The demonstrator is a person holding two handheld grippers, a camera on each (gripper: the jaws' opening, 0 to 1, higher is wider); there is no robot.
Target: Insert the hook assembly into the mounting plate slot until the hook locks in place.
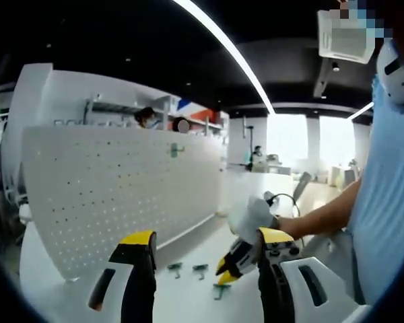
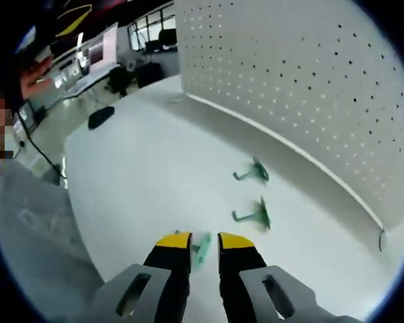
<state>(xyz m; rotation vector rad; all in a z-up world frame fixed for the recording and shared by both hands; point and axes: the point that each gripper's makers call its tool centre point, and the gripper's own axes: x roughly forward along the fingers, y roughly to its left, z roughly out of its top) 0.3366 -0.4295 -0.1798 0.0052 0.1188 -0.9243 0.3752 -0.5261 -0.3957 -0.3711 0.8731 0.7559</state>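
Note:
The white pegboard mounting plate [image 1: 121, 188] stands upright on the white table [image 1: 188, 306], with one green hook [image 1: 176, 150] hanging high on it. Three loose green hooks lie on the table: two side by side [image 1: 175, 269] [image 1: 200, 270] and a third [image 1: 221, 291] nearer. My left gripper [image 1: 207, 237] is wide open and holds nothing. My right gripper [image 1: 223, 272], held by a gloved hand, hovers just over the third hook. In the right gripper view, my right gripper [image 2: 204, 239] has its jaws a little apart, with that hook [image 2: 200, 250] seen in the gap. The other two hooks [image 2: 252, 173] [image 2: 254, 214] lie nearer the pegboard [image 2: 310, 87].
A person in a light blue shirt [image 1: 390, 202] stands close on the right of the left gripper view. Other people sit behind the pegboard. A dark object [image 2: 101, 118] lies far off on the table [image 2: 141, 175]. The table edge runs near the grey floor [image 2: 34, 208].

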